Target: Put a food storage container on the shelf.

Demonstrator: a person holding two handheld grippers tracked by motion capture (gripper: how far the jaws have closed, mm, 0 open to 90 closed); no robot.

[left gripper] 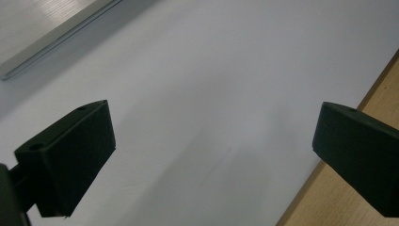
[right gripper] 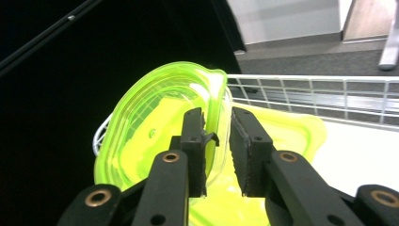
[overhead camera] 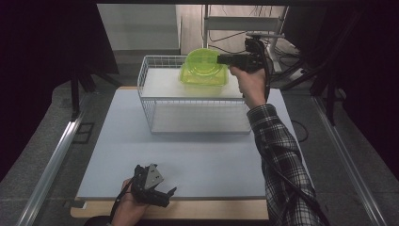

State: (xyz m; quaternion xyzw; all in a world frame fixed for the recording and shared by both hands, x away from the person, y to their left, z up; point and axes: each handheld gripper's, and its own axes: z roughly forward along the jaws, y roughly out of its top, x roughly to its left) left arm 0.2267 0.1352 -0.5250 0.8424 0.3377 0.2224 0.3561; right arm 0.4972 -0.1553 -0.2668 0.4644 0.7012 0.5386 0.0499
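The table [overhead camera: 188, 160] is pale, and a white wire basket [overhead camera: 155, 101] stands on it, far ahead of the left tongs [overhead camera: 162, 193], whose jaws are spread wide over the bare top. A neon-green, see-through plastic bowl [overhead camera: 203, 66] with a thin rim tilts in the basket. The right tongs [right gripper: 218, 141] straddle this rim, slightly parted, with a gap at one pad.

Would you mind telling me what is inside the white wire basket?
A neon-green container sits on the white wire basket's floor. A round green tub stands tilted above it, its rim between the right claw's jaws. What lies beneath the container is hidden.
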